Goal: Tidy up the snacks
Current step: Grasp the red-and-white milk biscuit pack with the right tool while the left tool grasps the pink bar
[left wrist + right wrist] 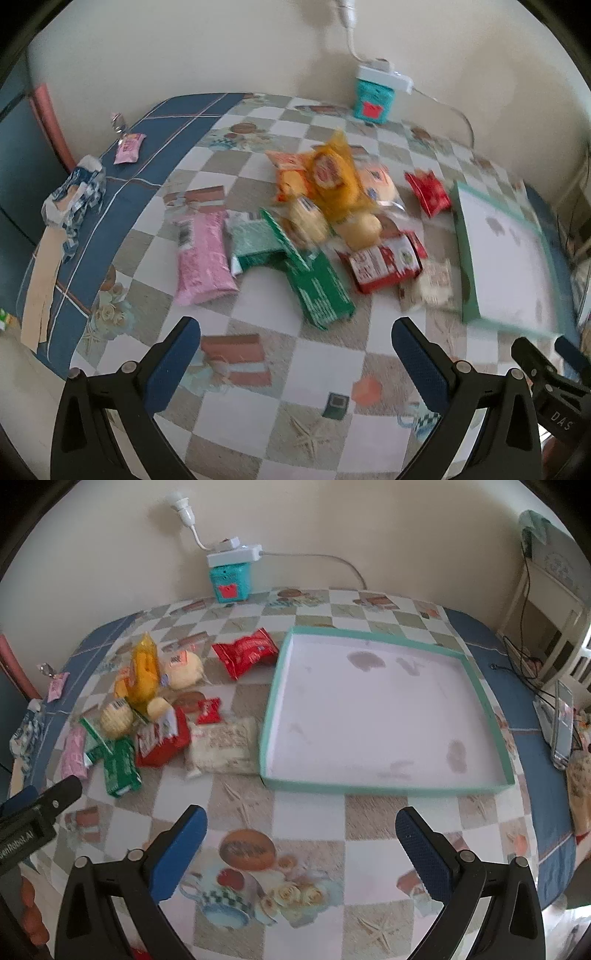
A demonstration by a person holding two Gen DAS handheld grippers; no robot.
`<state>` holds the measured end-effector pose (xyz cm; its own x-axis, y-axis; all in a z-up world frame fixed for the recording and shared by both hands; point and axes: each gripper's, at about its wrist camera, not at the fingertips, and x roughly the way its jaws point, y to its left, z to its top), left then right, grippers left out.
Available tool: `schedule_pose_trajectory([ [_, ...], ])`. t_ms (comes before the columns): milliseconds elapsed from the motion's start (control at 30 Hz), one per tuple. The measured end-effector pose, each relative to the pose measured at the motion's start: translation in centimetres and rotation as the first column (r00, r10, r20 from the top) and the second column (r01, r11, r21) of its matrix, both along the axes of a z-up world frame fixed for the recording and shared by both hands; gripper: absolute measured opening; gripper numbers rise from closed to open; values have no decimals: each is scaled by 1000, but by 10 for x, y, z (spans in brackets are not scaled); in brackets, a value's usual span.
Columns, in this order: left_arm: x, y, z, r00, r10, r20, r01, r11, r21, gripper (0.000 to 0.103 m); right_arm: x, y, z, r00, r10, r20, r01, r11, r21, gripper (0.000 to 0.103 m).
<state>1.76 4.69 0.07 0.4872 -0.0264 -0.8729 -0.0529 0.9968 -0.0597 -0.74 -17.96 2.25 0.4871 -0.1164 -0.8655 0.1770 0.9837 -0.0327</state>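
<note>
Both claws, left (295, 354) and right (301, 843), agape above checkered tablecloth (310, 812)

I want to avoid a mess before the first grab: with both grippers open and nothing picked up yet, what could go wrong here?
1. The snacks lie piled on each other; pulling the yellow bag from the heap may drag or topple its neighbours.
2. The white packet lies right against the teal tray, so fingers closing on it may nudge the tray wall.
3. The left gripper and right gripper hover close together and could collide if both reach the pile.
</note>
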Motion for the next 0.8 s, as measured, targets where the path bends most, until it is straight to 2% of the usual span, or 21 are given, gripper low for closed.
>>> schedule_pose_trajectory([
  [200,17,42,5,996,84,1,-84,995,-49,103,28,17,14,999,39,12,-39,999,3,103],
  [433,34,74,2,990,142,-16,-143,983,-116,103,66,49,21,995,96,7,-96,995,6,103],
  [633,52,105,-10,981,188,-47,-194,969,-154,103,91,82,1,987,156,-44,-156,988,5,103],
  [800,60,120,-23,978,202,-48,-207,968,-142,103,104,96,-22,981,174,-89,-175,985,0,103],
])
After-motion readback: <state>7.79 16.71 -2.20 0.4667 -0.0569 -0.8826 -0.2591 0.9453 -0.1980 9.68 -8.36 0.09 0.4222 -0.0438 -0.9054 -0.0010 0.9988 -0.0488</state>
